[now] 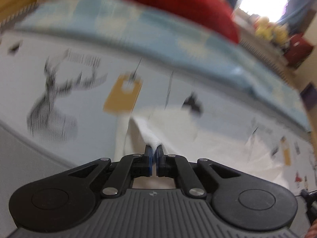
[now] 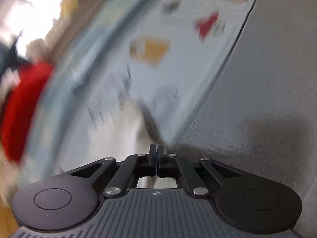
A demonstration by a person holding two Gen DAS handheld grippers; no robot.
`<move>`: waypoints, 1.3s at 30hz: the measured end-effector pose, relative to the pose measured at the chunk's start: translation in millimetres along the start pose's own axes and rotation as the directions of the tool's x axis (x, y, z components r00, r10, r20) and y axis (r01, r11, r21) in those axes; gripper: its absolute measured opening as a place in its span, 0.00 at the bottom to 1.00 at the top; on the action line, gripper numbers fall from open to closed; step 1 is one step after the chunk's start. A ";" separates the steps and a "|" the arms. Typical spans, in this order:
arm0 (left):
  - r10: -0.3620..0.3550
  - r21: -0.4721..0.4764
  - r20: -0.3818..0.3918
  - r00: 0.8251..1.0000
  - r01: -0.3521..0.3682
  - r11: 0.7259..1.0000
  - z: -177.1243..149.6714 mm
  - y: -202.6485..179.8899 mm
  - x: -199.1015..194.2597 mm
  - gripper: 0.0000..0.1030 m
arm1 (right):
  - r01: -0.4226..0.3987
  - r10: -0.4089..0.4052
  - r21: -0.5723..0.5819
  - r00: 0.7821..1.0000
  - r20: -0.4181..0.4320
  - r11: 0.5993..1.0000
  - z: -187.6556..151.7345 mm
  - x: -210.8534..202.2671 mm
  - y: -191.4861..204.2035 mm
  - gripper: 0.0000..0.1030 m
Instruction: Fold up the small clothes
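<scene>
You're over a pale printed sheet (image 1: 83, 45) on a bed, blue patterned border (image 1: 178, 39) behind, grey fabric (image 2: 257, 99) alongside. Red bundle (image 1: 178, 6) beyond, blurred. Your left gripper (image 1: 154, 148) pinches the white garment (image 1: 170, 121); right gripper (image 2: 156, 148) is clamped on its edge (image 2: 130, 123).

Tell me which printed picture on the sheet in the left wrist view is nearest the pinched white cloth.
The small black shape, beside the white cloth held by the left gripper. The tan tag and grey antlered figure lie further left.
</scene>
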State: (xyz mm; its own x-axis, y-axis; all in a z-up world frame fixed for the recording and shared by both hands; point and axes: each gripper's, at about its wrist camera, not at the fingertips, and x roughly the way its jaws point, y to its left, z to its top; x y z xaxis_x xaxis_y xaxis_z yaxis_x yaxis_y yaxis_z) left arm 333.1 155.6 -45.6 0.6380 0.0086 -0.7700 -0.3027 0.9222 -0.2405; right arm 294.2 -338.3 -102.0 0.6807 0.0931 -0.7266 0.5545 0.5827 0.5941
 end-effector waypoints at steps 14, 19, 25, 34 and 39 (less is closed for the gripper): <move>0.038 -0.013 -0.175 0.984 -0.041 0.999 -4.6 18.6 16.5 0.04 | 0.022 -0.032 -0.072 0.989 -0.143 0.997 -16.8 17.3 12.4 0.05; 0.033 0.012 -0.202 0.979 -0.031 0.999 -6.3 13.9 23.9 0.07 | 0.041 -0.052 -0.059 0.977 -0.206 0.997 -19.9 34.0 7.7 0.08; 0.057 0.028 -0.212 0.976 -0.052 0.998 -8.8 17.8 26.5 0.17 | 0.078 -0.093 -0.079 0.973 -0.209 0.994 -22.2 33.2 12.1 0.13; 0.031 0.031 -0.147 0.989 -0.026 0.999 -4.0 16.1 17.2 0.04 | 0.037 -0.057 -0.109 0.979 -0.195 0.993 -23.6 36.3 17.3 0.02; -0.089 0.036 -0.012 0.996 0.089 0.995 10.9 7.0 -15.2 0.04 | -0.169 0.166 0.020 0.983 0.081 0.985 -12.5 -18.1 17.1 0.00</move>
State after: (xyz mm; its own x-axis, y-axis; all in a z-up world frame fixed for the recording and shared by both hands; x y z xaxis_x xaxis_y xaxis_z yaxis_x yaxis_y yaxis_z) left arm 328.9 166.1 -29.1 0.6535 -0.0779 -0.7529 -0.2189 0.9327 -0.2866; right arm 285.4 -319.9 -83.0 0.8001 0.1228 -0.5872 0.4414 0.5424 0.7148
